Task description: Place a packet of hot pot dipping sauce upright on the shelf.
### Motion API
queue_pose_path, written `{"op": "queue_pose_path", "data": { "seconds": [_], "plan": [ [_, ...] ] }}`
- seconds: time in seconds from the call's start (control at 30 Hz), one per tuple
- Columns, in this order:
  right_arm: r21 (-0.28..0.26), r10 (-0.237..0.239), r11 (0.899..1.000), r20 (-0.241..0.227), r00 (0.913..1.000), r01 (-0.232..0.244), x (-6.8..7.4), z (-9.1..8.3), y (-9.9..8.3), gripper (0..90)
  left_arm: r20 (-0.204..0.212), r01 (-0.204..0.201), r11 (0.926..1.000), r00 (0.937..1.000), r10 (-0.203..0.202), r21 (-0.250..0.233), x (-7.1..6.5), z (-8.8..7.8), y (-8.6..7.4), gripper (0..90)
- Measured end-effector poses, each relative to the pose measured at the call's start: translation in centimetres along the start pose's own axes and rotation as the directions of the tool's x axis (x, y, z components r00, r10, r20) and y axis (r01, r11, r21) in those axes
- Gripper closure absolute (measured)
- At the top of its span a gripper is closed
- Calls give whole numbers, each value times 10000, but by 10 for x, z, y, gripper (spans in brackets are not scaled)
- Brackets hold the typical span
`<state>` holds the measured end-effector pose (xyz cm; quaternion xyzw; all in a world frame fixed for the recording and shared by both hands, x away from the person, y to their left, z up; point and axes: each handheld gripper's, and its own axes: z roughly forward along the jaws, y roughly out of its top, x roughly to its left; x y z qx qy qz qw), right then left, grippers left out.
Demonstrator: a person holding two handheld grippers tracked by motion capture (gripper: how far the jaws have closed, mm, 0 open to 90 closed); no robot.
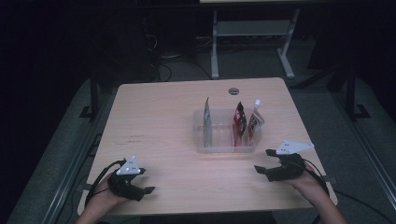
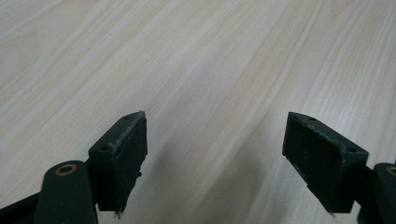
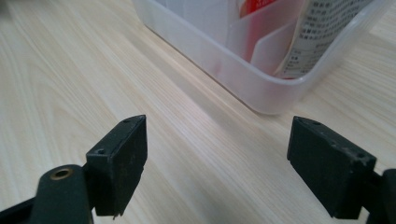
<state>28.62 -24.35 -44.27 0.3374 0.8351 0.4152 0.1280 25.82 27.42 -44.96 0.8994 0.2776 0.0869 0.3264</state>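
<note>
2 grippers, left gripper [image 1: 150,190] wide apart, right gripper [image 1: 264,160] wide apart, both empty

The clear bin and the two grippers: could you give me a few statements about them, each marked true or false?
1. The clear bin holds three upright pouches. True.
2. The right gripper clamps the spouted pouch. False: its jaws stand open with nothing between them, short of the bin.
3. The left gripper is open over bare table. True.
4. The red pouch lies flat on the table outside the bin. False: it stands inside the bin, beside the spouted pouch.
5. The grey pouch stands left of the other two in the high view. True.
</note>
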Motion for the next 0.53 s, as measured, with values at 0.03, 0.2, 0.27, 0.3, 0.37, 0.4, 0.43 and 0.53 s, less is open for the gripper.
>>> {"op": "queue_pose_path", "data": {
  "seconds": [0.03, 0.2, 0.27, 0.3, 0.37, 0.4, 0.43, 0.53],
  "plan": [
    [47, -11, 10000, 46, 10000, 11, 0, 0, 0, 193, -12, -58, 10000, 10000, 58, 70, 1, 0, 0, 216],
    [33, -7, 10000, 49, 10000, 6, 1, 1, 0, 191, -63, -76, 9998, 10000, 78, 188, 2, 2, 0, 215],
    [55, -73, 10000, 57, 10000, 73, 1, 1, -1, 189, -60, -26, 9998, 10000, 27, 175, 2, 3, -1, 215],
    [69, -78, 9999, 55, 10000, 77, 1, 1, -1, 188, -63, -34, 9998, 10000, 35, 205, 3, 3, -1, 215],
    [74, -58, 10000, 78, 10000, 58, 0, 1, -1, 186, -55, -72, 9997, 10000, 73, 243, 3, 3, -1, 213],
    [66, -64, 10000, 85, 9999, 63, 0, 1, -1, 185, -47, -71, 9997, 10000, 72, 255, 4, 4, -1, 211],
    [49, -53, 10000, 100, 9999, 53, 0, 1, -1, 184, -54, -55, 9997, 10000, 56, 250, 3, 4, -1, 208],
    [-36, -38, 10000, 104, 9999, 38, 0, 1, 0, 182, -33, -81, 9996, 10000, 82, 284, 4, 6, -1, 199]
  ]
}}
